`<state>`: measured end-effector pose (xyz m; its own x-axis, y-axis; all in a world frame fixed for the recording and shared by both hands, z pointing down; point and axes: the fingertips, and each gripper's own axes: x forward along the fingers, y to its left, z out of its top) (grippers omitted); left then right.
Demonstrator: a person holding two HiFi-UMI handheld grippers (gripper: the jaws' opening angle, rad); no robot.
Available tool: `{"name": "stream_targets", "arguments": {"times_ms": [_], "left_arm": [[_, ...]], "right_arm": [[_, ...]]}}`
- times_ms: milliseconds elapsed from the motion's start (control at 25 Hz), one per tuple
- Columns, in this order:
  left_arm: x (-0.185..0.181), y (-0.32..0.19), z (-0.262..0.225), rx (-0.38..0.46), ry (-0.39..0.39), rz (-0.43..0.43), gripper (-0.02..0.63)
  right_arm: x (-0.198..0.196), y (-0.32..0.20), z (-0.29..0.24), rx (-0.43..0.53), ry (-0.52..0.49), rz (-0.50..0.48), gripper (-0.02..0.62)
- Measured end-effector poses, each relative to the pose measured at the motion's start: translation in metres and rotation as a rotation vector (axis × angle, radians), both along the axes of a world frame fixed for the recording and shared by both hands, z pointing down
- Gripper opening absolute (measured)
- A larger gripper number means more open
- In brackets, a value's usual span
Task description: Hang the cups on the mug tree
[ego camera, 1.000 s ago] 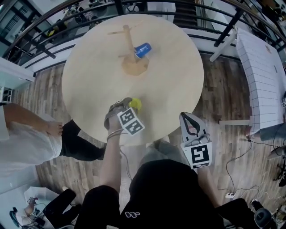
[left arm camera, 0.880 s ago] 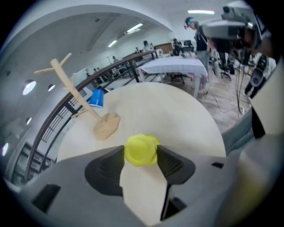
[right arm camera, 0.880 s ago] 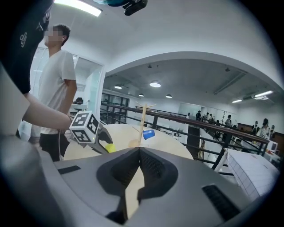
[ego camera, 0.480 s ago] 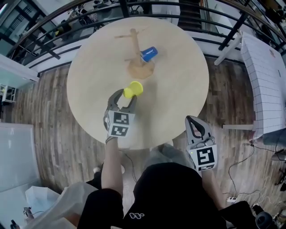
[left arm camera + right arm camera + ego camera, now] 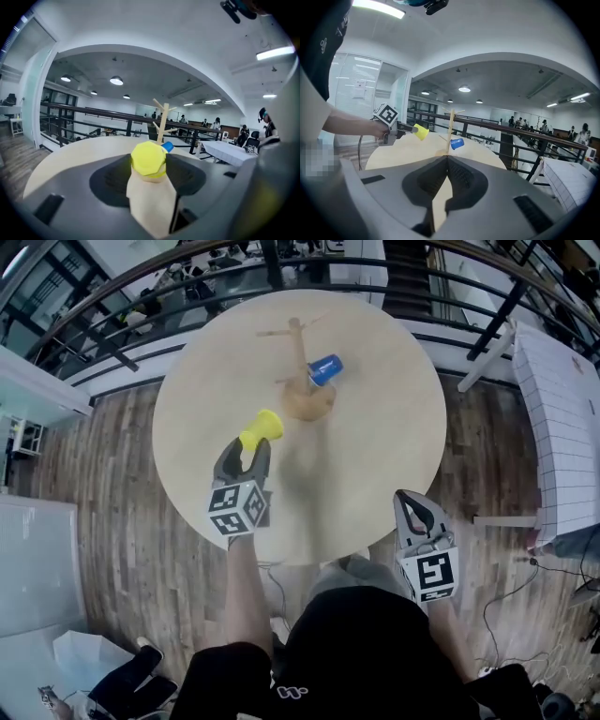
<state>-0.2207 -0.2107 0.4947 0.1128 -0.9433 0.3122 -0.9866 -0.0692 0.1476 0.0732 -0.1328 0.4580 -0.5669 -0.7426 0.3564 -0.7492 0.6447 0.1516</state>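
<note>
Blue cup [image 5: 325,368] already hangs on the mug tree [image 5: 298,352]; left gripper [image 5: 244,448] clasps the yellow cup [image 5: 260,430] in the air near the tree; right gripper [image 5: 409,499], closed and empty, waits well back; one cup remains

Bright ceiling light — fisheye-warped edges

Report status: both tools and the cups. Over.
Left tool shut on yellow cup, held above table, short of mug tree. Right tool shut, empty, at near table edge. Blue cup hangs on tree. Nothing in the way.
</note>
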Motion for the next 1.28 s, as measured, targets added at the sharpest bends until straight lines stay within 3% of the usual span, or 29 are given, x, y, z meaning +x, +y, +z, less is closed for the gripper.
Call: {"name": "stream_targets", "arguments": {"times_ms": [200,560,840,1120,1280], "left_arm": [[-0.025,-0.035,-0.008,0.007,0.019,-0.002,0.235],[-0.038,-0.099,0.020,-0.100,-0.036,0.043,0.235],[0.001,-0.142,0.044,-0.174,-0.107,0.182,0.235],[0.010,-0.154,0.065,-0.289,-0.129,0.189,0.235],[0.015,-0.151,0.063,-0.281,-0.111,0.213,0.236]], "right_arm": [[0.000,0.000,0.001,-0.002,0.007,0.019,0.009],[0.045,0.000,0.002,-0.026,0.054,0.140,0.009],[0.079,-0.001,0.007,-0.045,0.087,0.226,0.009],[0.071,-0.003,0.011,-0.048,0.080,0.209,0.009],[0.063,-0.005,0.012,-0.052,0.085,0.175,0.009]]}}
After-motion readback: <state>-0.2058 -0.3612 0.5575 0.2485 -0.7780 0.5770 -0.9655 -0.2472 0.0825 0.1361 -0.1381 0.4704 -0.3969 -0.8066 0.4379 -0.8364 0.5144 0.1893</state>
